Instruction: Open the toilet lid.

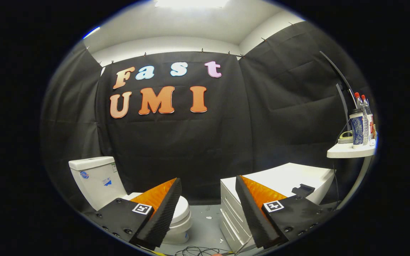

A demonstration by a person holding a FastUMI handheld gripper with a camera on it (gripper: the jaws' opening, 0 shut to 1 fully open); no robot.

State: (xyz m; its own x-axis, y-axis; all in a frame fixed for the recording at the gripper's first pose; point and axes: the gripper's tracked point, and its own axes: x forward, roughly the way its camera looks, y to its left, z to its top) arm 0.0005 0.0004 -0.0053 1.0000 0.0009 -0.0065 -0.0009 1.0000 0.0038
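We see the toilet (100, 181) at the far left against the black wall, its lid (182, 209) down over the bowl and partly hidden behind our claw's left finger (162, 213). The tank carries small stickers too blurred to read. Our claw (208, 213) is spread wide, holding nothing, well short of the toilet. Beyond the right finger stands a white drawer cabinet (283, 179). Farther right, a small white shelf (347, 152) holds bottles (363, 117) with unreadable labels. Black cables (198, 250) lie on the grey floor (205, 227).
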